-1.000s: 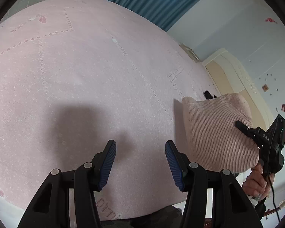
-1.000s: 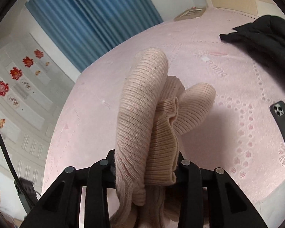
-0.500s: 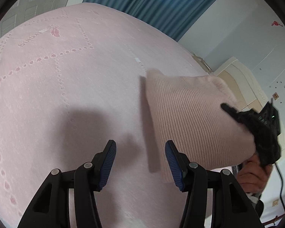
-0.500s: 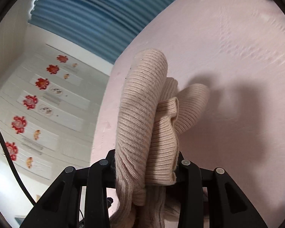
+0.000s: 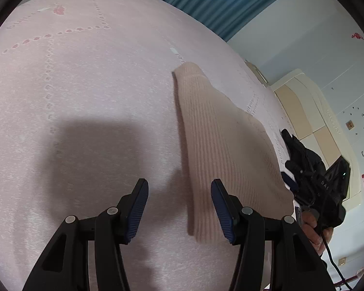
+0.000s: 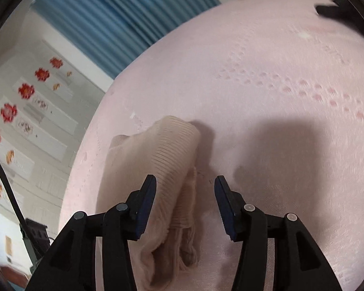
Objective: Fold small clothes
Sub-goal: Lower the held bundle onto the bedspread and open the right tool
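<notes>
- Ribbed beige knit garment (image 6: 157, 169): one piece, lying folded on the pink bedspread (image 5: 85, 97); in the left wrist view it fills the centre right, long axis running from upper centre toward lower right.
- Right tongs (image 6: 185, 203): jaws opening; the garment's near end lies between them against the left pad, no longer pinched. This hand is the nearer.
- Left tongs (image 5: 179, 208): spread, nothing between; the garment lies just right of them.
- Count: one garment, two tongs, one dark garment (image 6: 337, 9) at upper right.
</notes>
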`<state>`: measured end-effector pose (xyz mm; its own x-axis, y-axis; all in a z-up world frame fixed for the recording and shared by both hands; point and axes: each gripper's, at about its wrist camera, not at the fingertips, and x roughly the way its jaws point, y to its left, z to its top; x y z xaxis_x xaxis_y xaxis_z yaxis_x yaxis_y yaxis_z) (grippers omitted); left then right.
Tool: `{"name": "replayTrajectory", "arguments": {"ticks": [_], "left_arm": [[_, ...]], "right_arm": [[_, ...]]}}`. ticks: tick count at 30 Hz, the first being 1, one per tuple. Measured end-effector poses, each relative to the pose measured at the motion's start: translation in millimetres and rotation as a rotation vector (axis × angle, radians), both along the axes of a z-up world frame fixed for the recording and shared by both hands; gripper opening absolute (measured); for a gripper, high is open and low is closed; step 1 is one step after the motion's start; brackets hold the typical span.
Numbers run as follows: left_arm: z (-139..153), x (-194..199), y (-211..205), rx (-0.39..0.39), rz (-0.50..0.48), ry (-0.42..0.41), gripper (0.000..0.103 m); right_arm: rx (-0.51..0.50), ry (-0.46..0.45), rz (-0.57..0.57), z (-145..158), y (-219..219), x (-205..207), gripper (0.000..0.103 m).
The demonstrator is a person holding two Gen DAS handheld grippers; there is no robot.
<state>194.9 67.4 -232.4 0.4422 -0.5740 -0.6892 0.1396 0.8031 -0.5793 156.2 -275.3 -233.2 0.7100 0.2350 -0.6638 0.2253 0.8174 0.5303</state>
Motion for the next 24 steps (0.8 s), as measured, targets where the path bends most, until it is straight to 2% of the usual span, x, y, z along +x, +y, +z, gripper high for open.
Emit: {"name": "replayTrajectory", "arguments": {"ticks": [4, 6, 7, 8, 9, 10, 12, 14, 15, 16, 18, 19, 20, 22, 24], "left_arm": [[9, -2, -7, 0.027, -0.017, -0.024, 0.051], [13, -2, -7, 0.033, -0.017, -0.027, 0.051], [15, -1, -8, 0.035, -0.016, -0.027, 0.051], [15, -2, -6, 0.039, -0.016, -0.030, 0.051], [17, -3, -7, 0.045, -0.016, -0.033, 0.051], [19, -3, -6, 0.056, -0.016, -0.038, 0.051], [23, -4, -5, 0.067, -0.016, -0.045, 0.051], [26, -4, -4, 0.070, -0.016, -0.051, 0.051], [26, -4, -4, 0.068, -0.015, -0.050, 0.051], [27, -3, -5, 0.061, -0.017, -0.045, 0.051], [27, -4, -8, 0.054, -0.026, -0.041, 0.051], [28, -5, -11, 0.062, -0.036, -0.043, 0.051], [28, -6, -14, 0.072, -0.044, -0.046, 0.051], [29, -9, -19, 0.106, -0.062, -0.051, 0.051], [28, -14, -26, 0.182, -0.061, -0.061, 0.051]], "right_arm": [[-0.089, -0.019, 0.077, 20, 32, 21, 0.048], [-0.184, 0.033, 0.086, 13, 45, 33, 0.042], [-0.229, 0.057, 0.075, 7, 50, 37, 0.034], [-0.255, 0.069, 0.053, 2, 53, 42, 0.031], [-0.251, 0.055, 0.051, 1, 52, 42, 0.016], [-0.267, 0.023, 0.062, 7, 53, 42, 0.011], [-0.308, -0.075, 0.108, 23, 59, 37, 0.010], [-0.276, -0.201, 0.137, 40, 52, 24, 0.010], [-0.268, -0.206, 0.134, 41, 48, 23, 0.010], [-0.286, -0.179, 0.121, 37, 45, 25, 0.010], [-0.331, -0.059, 0.092, 14, 43, 40, 0.010], [-0.327, 0.024, 0.089, -4, 40, 47, 0.010], [-0.326, 0.055, 0.082, -13, 39, 49, 0.011], [-0.333, 0.042, 0.053, -11, 41, 43, 0.017], [-0.326, 0.042, 0.049, -1, 43, 38, 0.019]]}}
